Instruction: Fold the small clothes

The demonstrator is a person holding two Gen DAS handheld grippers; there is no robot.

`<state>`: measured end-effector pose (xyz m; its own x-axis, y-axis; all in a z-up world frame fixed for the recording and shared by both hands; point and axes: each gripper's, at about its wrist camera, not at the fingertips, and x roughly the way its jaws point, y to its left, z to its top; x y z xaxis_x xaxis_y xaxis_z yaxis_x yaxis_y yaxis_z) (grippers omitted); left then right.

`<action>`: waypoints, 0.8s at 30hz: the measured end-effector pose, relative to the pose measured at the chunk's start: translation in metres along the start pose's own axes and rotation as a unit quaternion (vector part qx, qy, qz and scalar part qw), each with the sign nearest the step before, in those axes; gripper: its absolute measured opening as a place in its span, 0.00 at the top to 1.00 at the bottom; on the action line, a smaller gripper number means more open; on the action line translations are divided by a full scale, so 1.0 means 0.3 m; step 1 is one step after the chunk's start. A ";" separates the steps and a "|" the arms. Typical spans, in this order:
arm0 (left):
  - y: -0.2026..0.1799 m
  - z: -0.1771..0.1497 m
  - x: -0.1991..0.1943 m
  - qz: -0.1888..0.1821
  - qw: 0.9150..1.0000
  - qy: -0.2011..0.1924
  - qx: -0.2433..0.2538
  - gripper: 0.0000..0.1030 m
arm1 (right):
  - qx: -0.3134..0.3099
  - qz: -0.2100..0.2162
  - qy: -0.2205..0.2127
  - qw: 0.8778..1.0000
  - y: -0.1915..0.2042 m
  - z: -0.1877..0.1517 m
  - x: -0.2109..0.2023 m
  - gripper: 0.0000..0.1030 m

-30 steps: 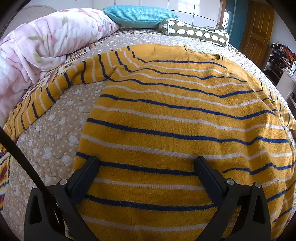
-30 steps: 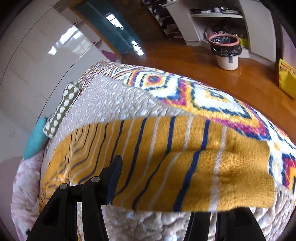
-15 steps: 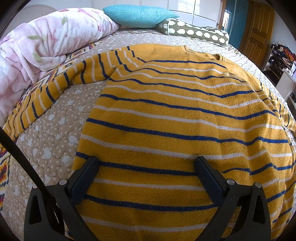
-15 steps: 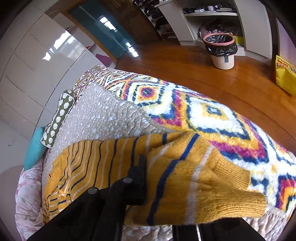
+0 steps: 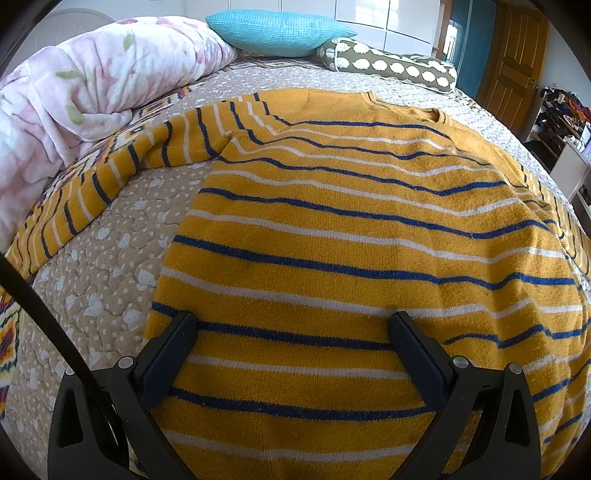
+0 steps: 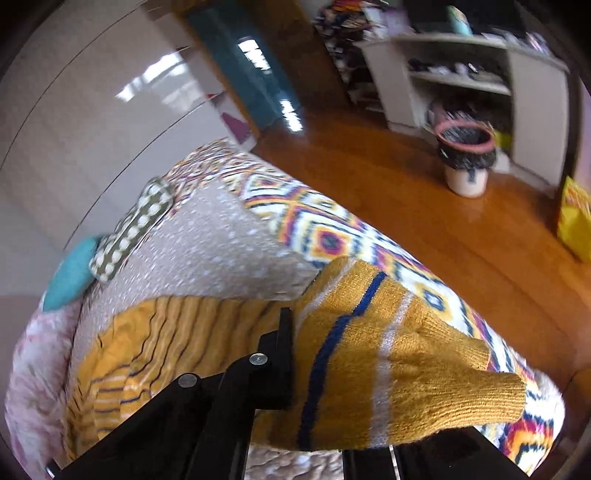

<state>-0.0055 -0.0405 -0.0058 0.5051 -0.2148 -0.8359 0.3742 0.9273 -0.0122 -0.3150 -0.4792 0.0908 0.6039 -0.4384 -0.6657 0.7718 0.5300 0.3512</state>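
A yellow sweater [image 5: 351, 229] with blue and white stripes lies flat on the bed, neck towards the pillows, its left sleeve [image 5: 110, 177] stretched out to the side. My left gripper [image 5: 291, 321] stands open low over the hem, one finger near each side, nothing pinched. In the right wrist view my right gripper [image 6: 295, 336] is shut on the other sleeve [image 6: 388, 350] near its cuff. The sleeve hangs lifted above the bed's edge and drapes over the far finger, hiding it. The sweater's body [image 6: 166, 339] lies behind.
A pink floral duvet [image 5: 92, 81], a turquoise pillow [image 5: 277, 29] and a dotted bolster [image 5: 388, 66] lie at the bed's head. The quilt [image 5: 110, 266] is bare left of the sweater. Beyond the bed's edge are wooden floor, a bin [image 6: 465, 155], a shelf unit [image 6: 480, 74] and a yellow bag [image 6: 576, 218].
My right gripper has shut on the sleeve near its cuff, then risen with it off the quilt and rolled a little. The left gripper and the sweater's body have not moved.
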 end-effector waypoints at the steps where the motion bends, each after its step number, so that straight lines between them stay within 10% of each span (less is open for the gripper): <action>1: -0.001 -0.001 -0.001 0.000 1.000 -0.001 0.000 0.00 | -0.014 0.001 -0.002 1.000 0.033 0.001 -0.005 0.95; 11: 0.061 0.000 -0.147 -0.055 0.998 -0.013 -0.028 0.04 | -0.138 0.066 0.014 0.988 0.535 -0.043 -0.014 0.95; 19: 0.318 -0.128 -0.499 -0.068 0.988 -0.104 -0.087 0.04 | -0.269 0.192 0.093 0.939 1.200 -0.338 0.097 0.95; 24: 0.455 -0.209 -0.527 -0.035 0.986 -0.116 -0.118 0.04 | -0.328 0.194 0.164 0.910 1.513 -0.616 0.301 0.95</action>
<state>-0.0831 0.1394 0.0903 0.6598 -0.3193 -0.6802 0.2372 0.9475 -0.2146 0.0531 -0.1439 0.0685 0.6303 0.0576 -0.7742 0.1634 0.9651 0.2048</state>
